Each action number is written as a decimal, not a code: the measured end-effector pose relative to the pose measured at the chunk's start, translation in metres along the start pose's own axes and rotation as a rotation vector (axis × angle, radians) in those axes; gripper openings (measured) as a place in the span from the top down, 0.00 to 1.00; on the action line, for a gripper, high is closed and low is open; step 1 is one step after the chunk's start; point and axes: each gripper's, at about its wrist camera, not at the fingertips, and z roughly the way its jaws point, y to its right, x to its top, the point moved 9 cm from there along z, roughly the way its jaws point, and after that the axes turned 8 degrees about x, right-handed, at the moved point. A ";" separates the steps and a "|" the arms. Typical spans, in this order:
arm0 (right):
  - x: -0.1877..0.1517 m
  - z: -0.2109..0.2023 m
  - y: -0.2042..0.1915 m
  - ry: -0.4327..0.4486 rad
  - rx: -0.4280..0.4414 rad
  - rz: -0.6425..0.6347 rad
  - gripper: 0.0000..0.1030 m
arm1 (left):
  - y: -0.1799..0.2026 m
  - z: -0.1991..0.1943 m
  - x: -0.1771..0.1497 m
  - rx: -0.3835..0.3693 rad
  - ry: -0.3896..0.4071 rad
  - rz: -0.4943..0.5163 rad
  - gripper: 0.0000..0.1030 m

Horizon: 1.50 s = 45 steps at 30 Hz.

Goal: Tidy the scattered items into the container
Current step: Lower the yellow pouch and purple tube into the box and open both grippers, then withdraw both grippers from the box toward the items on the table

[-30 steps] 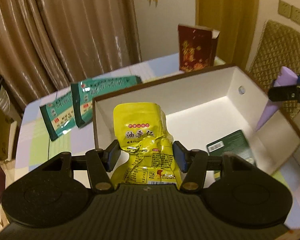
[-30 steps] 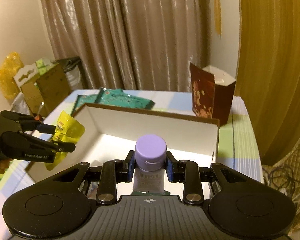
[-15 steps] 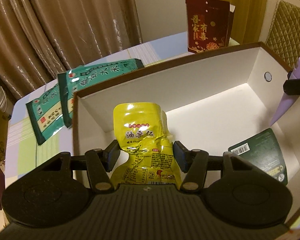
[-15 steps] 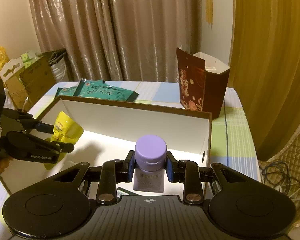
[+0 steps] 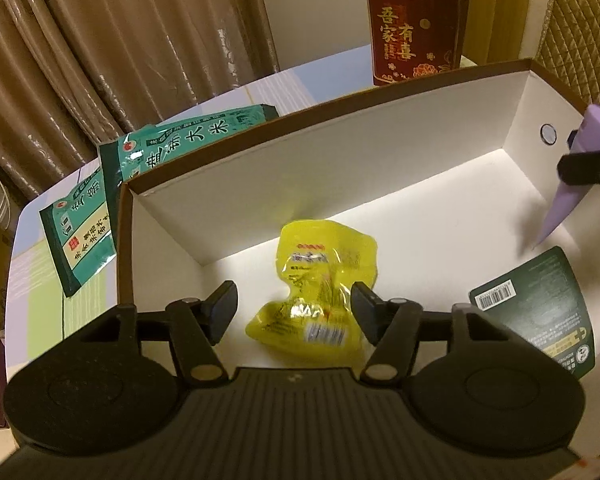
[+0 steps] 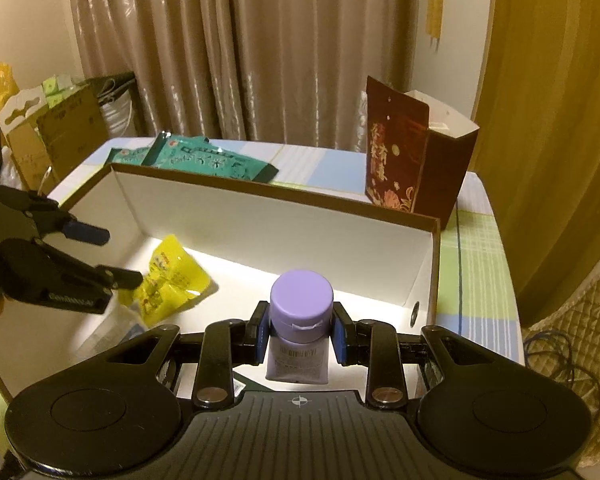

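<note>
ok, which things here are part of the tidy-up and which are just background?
Job:
- white box
- yellow snack packet, inside, released by left gripper, fingers opening
- purple tube, held by right gripper
- dark green pouch, inside
- teal rice bags, outside

Background:
- red gift bag
- curtains
- cardboard boxes

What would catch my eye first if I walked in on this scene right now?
Probably the bright yellow snack packet lying inside the big white box, just below the left gripper, whose jaws are opening clear of it. Next, the purple tube with its round cap, pinched in the right gripper over the box's other end. Behind the box stand a dark red gift bag and green rice packets on the table.
</note>
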 end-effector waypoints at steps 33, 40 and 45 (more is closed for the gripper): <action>-0.005 -0.001 -0.013 -0.032 -0.008 -0.114 0.16 | 0.002 -0.031 0.004 -0.030 0.047 -0.009 0.29; -0.008 -0.011 -0.017 -0.028 0.002 -0.102 0.05 | 0.006 -0.043 0.003 -0.034 0.049 -0.003 0.18; -0.010 -0.020 -0.021 -0.027 0.008 -0.098 0.02 | 0.006 -0.054 0.003 -0.027 0.057 -0.006 0.11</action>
